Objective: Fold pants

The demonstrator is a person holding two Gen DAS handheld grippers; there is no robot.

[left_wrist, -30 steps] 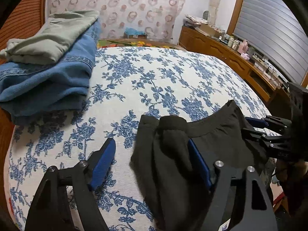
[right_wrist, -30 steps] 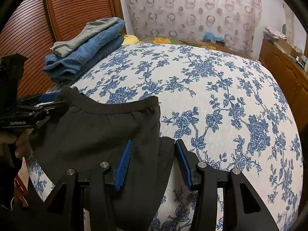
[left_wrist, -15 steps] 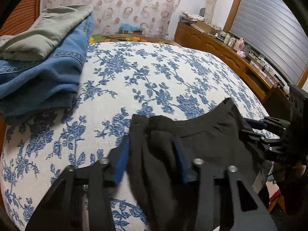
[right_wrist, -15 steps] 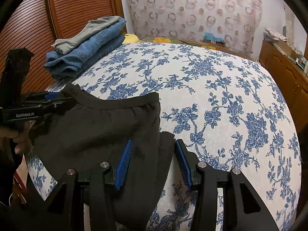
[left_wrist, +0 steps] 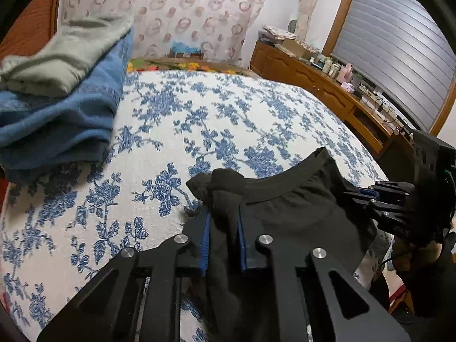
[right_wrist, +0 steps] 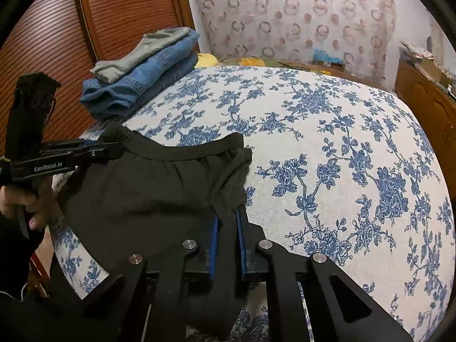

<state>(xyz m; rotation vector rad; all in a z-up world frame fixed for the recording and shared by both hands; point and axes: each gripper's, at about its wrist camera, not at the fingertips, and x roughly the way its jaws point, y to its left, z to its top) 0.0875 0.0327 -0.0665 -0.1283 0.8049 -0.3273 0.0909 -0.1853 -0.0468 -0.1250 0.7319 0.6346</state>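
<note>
Black pants (left_wrist: 299, 216) lie at the near edge of a bed covered in a blue-flowered white spread (left_wrist: 216, 119), waistband facing the far side. My left gripper (left_wrist: 223, 222) is shut on the bunched left corner of the waistband. My right gripper (right_wrist: 227, 222) is shut on the right corner of the pants (right_wrist: 159, 188). Each gripper shows in the other's view: the right one (left_wrist: 367, 196) at the far right, the left one (right_wrist: 114, 148) at the left, both clamped on the cloth.
A stack of folded jeans (right_wrist: 142, 85) with grey-green pants (right_wrist: 142, 48) on top sits at the bed's far left, next to a wooden slatted door (right_wrist: 114, 14). A wooden cabinet (left_wrist: 327, 85) with clutter runs along the right. A patterned curtain (right_wrist: 299, 14) hangs behind.
Both grippers were open around the waistband corners a second ago. Both have now closed on the cloth, and the left corner has bunched up.
</note>
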